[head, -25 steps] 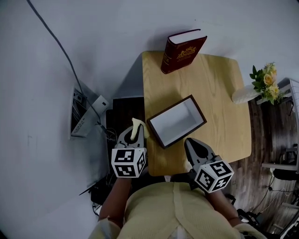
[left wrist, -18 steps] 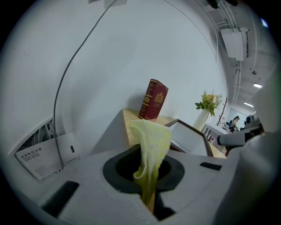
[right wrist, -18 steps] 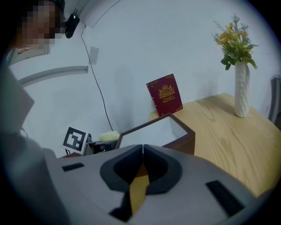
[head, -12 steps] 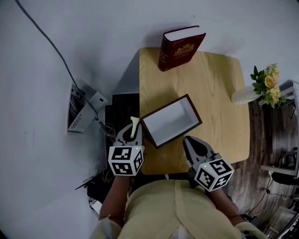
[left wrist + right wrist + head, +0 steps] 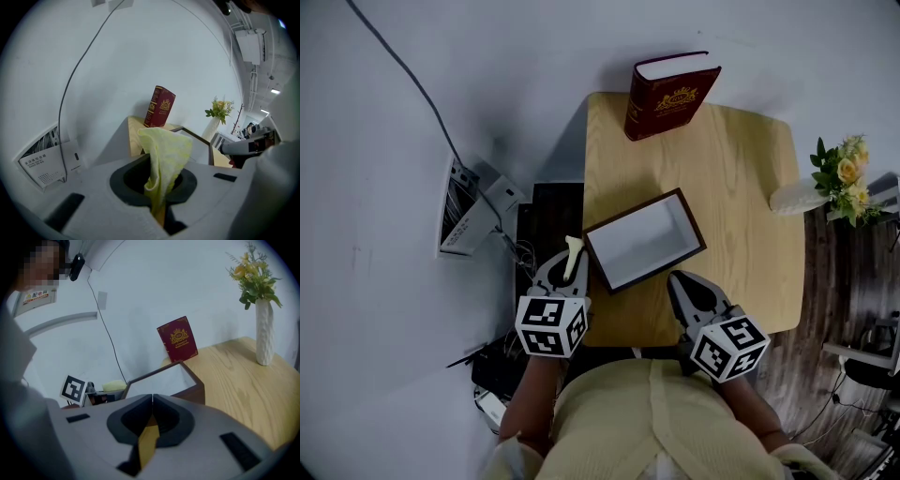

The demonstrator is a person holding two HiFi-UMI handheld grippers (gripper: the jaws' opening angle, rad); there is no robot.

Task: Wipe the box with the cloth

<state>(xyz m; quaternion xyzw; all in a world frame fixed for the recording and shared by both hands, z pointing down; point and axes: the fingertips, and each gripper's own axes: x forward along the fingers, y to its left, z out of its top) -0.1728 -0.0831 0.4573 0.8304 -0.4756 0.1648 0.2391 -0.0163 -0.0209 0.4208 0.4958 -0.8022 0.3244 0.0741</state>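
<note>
Left tongs [image 5: 568, 270]: clenched on soft, limp yellow cloth [image 5: 165, 147]. Right tongs [image 5: 152, 398]: closed, empty. Box [image 5: 645, 242]: rigid, judged light, easily shifted; rim to be steadied.

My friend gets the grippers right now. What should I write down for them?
Left gripper: shut on the yellow cloth, beside the box, near its left corner.
Right gripper: shut, holding nothing, at the near edge of the wooden table.
The box lies open and empty on that table.
Done: the cloth is gripped.
Left: bring the cloth onto the box and wipe it; the cloth is not on it now.
</note>
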